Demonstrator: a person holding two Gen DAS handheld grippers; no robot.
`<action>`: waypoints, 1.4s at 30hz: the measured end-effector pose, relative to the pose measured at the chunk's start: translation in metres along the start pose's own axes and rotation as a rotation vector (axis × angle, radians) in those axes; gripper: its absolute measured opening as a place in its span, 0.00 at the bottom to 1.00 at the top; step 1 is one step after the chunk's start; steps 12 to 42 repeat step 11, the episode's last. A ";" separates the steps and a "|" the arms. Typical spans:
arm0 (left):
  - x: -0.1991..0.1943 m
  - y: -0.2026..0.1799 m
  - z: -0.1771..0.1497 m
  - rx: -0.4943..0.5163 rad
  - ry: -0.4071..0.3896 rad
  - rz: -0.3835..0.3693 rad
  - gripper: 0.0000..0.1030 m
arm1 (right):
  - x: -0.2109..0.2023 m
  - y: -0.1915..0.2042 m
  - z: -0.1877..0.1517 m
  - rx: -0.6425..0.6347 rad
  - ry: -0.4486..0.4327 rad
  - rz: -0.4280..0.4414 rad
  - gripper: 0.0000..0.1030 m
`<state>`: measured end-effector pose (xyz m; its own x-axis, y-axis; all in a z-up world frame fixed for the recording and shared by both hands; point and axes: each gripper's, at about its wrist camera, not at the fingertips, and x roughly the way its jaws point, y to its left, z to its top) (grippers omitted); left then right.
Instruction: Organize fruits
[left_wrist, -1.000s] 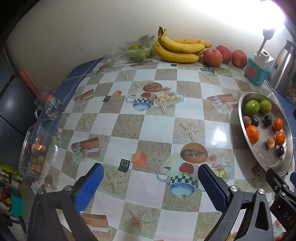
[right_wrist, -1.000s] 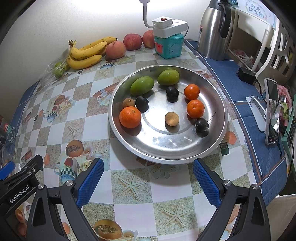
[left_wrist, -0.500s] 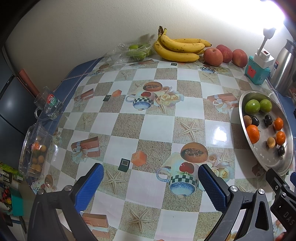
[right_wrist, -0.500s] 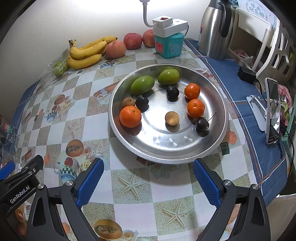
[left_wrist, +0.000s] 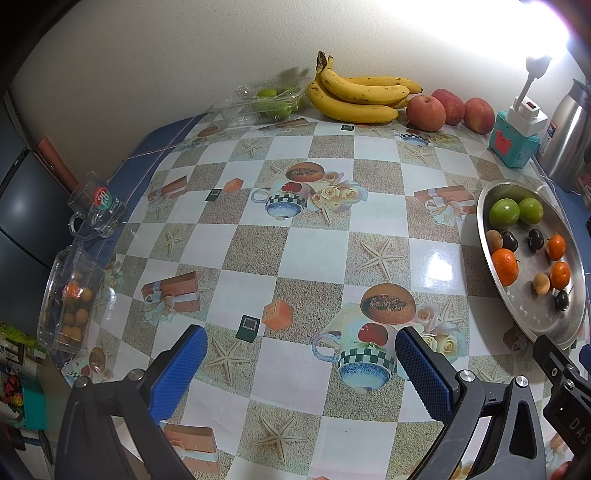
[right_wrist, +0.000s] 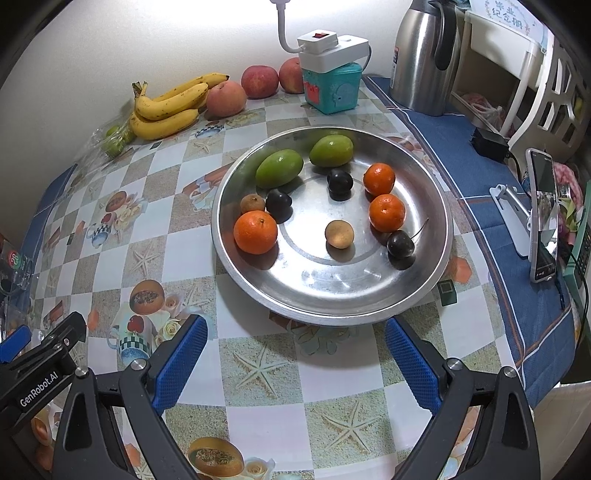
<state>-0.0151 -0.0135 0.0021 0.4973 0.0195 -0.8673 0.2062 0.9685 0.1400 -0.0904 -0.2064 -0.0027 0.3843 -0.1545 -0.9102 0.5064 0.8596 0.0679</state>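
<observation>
Both grippers, left (left_wrist: 299, 363) and right (right_wrist: 295, 360), gape empty. Oranges (right_wrist: 255, 232) in the tray (right_wrist: 439, 258) look firm but rollable; cherries (right_wrist: 400, 244) probably bruise, so pinch gently across their middles.

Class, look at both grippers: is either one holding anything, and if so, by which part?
Nothing is held. The left gripper and the right gripper both stand open over the tablecloth, with only printed pattern between their fingers.
</observation>
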 end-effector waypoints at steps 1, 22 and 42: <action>0.000 0.000 0.000 0.000 0.000 -0.001 1.00 | 0.000 0.000 0.000 0.000 0.001 0.000 0.94; -0.001 0.000 -0.001 0.001 -0.004 -0.013 1.00 | 0.000 0.000 -0.001 0.000 0.001 0.001 0.94; -0.001 0.000 -0.001 0.001 -0.004 -0.013 1.00 | 0.000 0.000 -0.001 0.000 0.001 0.001 0.94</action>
